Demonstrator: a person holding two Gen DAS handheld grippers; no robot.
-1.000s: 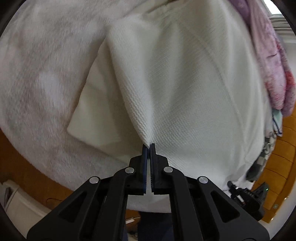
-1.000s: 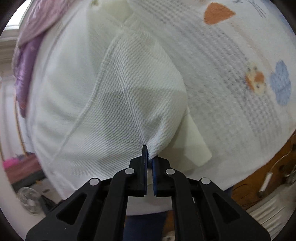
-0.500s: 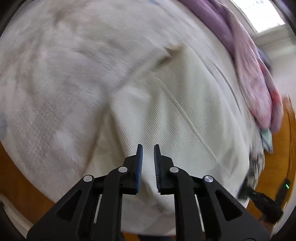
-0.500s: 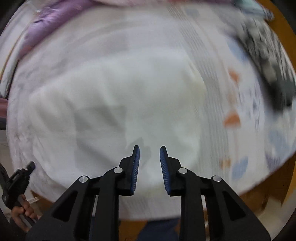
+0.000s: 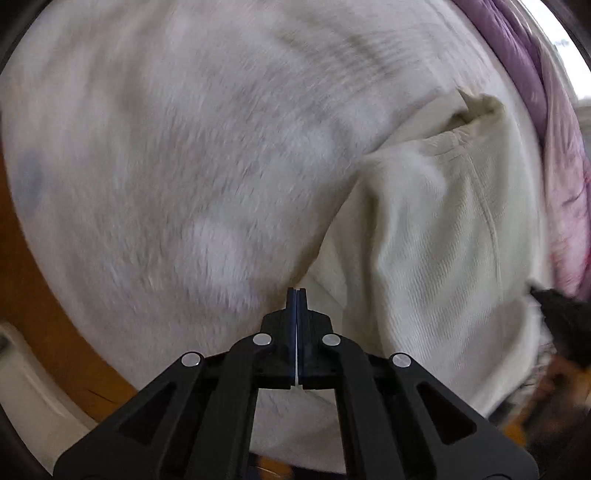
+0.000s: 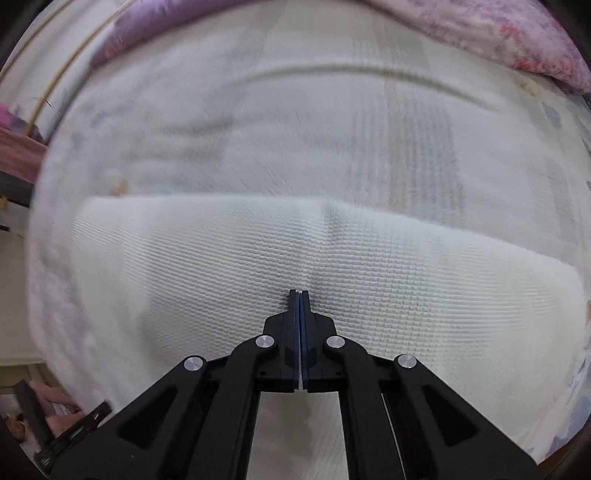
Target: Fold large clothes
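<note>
A cream waffle-knit garment [image 5: 436, 251] lies folded on the bed. In the right wrist view it [image 6: 295, 258] is a wide band across the middle. My left gripper [image 5: 296, 295] is shut and empty, with its tips over the fluffy white blanket [image 5: 184, 166] just left of the garment's edge. My right gripper [image 6: 299, 297] is shut and empty, with its tips right over the garment's top surface. Both views are blurred by motion.
A purple and pink quilt [image 5: 535, 92] lies along the far side of the bed; it also shows in the right wrist view [image 6: 480, 33]. The wooden bed frame [image 5: 44, 332] shows at the left. A dark gripper part [image 5: 561, 314] shows at the right.
Both grippers let go of the garment's corners, opened, then closed empty. The garment now lies flat and folded. The left gripper swung left; the right one turned over the garment.
</note>
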